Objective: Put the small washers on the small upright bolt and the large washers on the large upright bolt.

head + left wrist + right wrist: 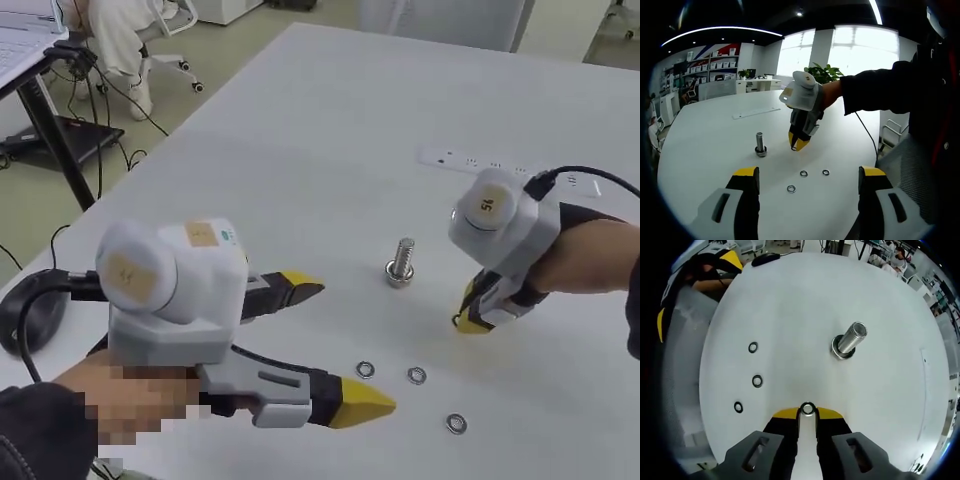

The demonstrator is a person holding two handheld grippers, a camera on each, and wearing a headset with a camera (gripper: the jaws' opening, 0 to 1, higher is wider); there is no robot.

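The right gripper (468, 322), jaws pinching a washer (808, 408), hangs near the upright bolt (849, 342), which stands toward the bench's (330, 150) left edge; the left gripper's (345, 345) jaws are spread.

We worked in what looked like an open-plan office. A large white table (330, 150) had a wheeled office chair (172, 60) behind it, stocked shelves (722, 65) lined one wall, and tall bright windows (865, 50) rose above a leafy plant (826, 73).
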